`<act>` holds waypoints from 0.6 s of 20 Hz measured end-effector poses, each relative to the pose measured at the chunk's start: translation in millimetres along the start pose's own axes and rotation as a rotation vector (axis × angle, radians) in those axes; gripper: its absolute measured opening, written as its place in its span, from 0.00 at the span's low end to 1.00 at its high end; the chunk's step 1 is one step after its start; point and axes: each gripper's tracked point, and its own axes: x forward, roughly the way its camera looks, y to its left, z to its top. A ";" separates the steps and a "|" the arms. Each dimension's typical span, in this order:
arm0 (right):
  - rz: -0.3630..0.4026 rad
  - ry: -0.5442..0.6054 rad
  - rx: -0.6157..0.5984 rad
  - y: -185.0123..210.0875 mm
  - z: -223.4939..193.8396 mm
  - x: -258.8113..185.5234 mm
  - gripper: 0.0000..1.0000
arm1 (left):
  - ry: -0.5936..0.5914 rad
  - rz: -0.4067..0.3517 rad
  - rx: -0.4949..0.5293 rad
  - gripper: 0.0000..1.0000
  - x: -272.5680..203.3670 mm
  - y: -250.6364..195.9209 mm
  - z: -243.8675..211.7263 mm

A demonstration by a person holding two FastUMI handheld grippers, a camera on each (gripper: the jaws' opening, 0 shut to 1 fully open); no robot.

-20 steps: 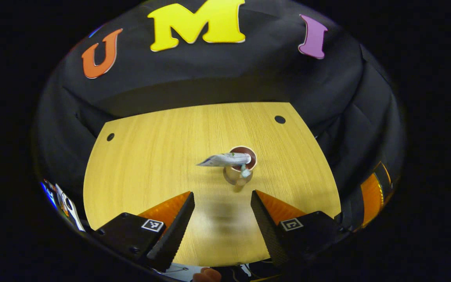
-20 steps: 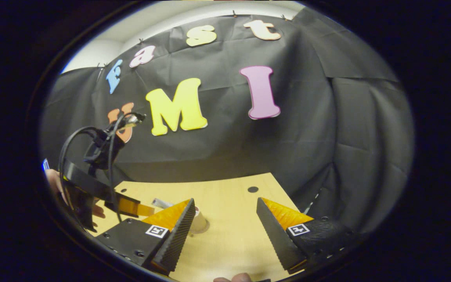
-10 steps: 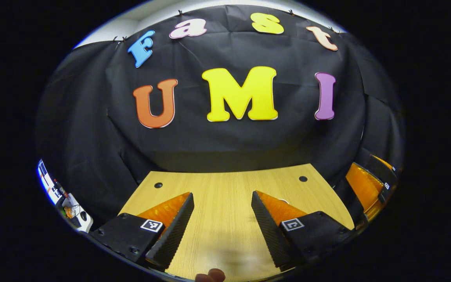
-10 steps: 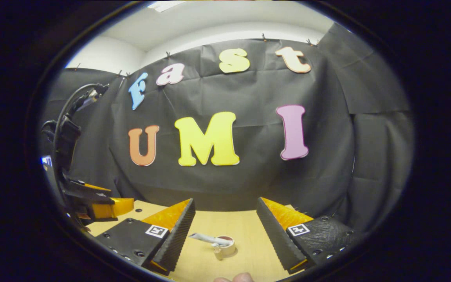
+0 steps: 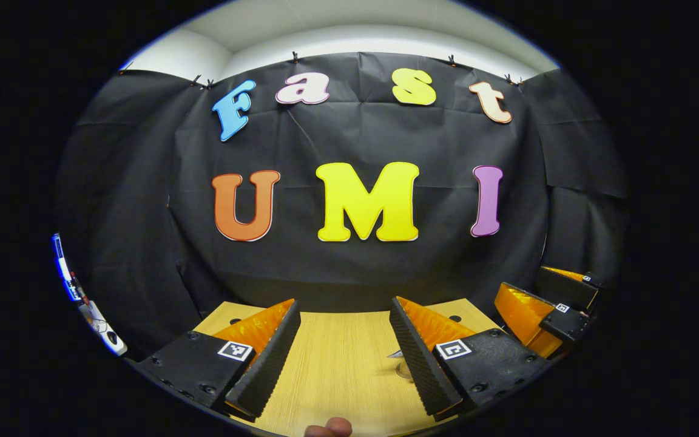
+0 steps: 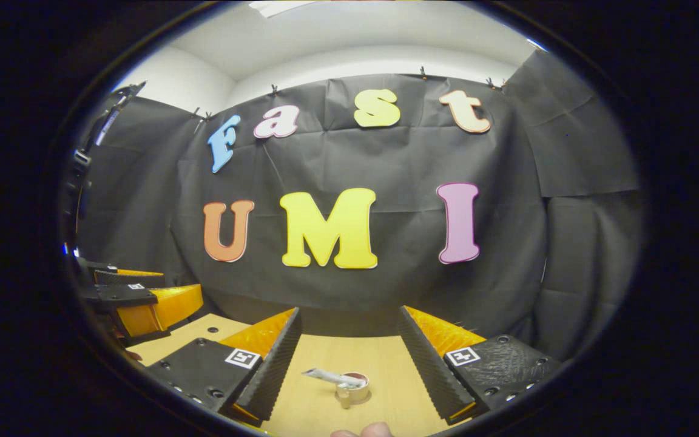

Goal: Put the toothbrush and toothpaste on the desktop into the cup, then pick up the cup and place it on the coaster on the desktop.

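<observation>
1. The left tool (image 5: 344, 340) is held level, looking straight at the black cloth wall (image 5: 349, 267), with its two fingers spread wide and nothing between them; bare wooden surface (image 5: 340, 370) shows in the gap.
2. A fingertip (image 5: 328, 428) of the person holding the left tool shows at the bottom edge of the left gripper view.
3. In the left gripper view, the tip of the toothpaste tube (image 5: 394, 354) and a bit of the cup (image 5: 403, 369) peek out just beside the inner edge of the tool's right finger, which hides most of them.
4. The right tool (image 6: 349, 355) is likewise held level above the near part of the surface, its fingers parted wide and gripping nothing.
5. In the right gripper view, the cup (image 6: 354, 388) stands upright on the surface (image 6: 386, 364) between the two fingers, farther off and touching neither.
6. The toothpaste tube (image 6: 328, 376) lies across the cup's rim, its flat end sticking out to the left. A small pale piece hangs against the cup's front wall; whether it is the toothbrush is unclear.
7. Each tool appears at the side of the other's view, off to the side of the surface and well apart from the cup: the right tool (image 5: 547, 309) at the right edge, the left tool (image 6: 137, 297) at the left edge.
8. A fingertip (image 6: 364, 431) shows at the bottom of the right gripper view.
</observation>
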 end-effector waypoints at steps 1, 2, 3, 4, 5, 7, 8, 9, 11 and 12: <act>-0.003 0.004 -0.002 -0.5 -0.6 0.1 0.95 | 0.001 -0.001 0.000 0.94 0.3 -0.3 -0.1; -0.006 0.008 -0.003 -1.5 -1.5 -0.5 0.99 | -0.011 0.000 -0.002 0.94 0.7 0.4 3.1; -0.010 0.010 0.000 -3.0 0.4 -0.1 0.95 | -0.021 -0.005 -0.008 0.94 1.9 -2.2 4.6; -0.017 0.006 0.003 -5.2 1.6 -0.5 0.95 | -0.027 0.000 -0.011 0.94 2.8 -1.1 5.1; -0.018 0.002 0.006 -6.1 3.7 -0.3 0.95 | -0.030 -0.003 -0.009 0.94 2.7 -1.5 7.0; -0.022 -0.002 0.009 -8.4 6.2 3.6 0.95 | -0.054 -0.001 0.009 0.87 3.5 -0.8 14.0; -0.021 -0.001 0.013 -8.7 6.9 4.4 0.95 | -0.064 0.001 0.015 0.93 4.4 -1.2 17.6; -0.021 -0.002 0.019 -8.9 8.1 5.3 0.95 | -0.072 0.004 0.019 0.93 5.7 -0.6 19.7; -0.029 -0.013 0.029 -12.7 12.2 7.4 0.95 | -0.079 0.006 0.023 0.87 7.6 -2.6 20.8; -0.031 -0.017 0.029 -13.7 13.6 8.2 0.95 | -0.078 0.004 0.019 0.93 7.6 -4.1 20.4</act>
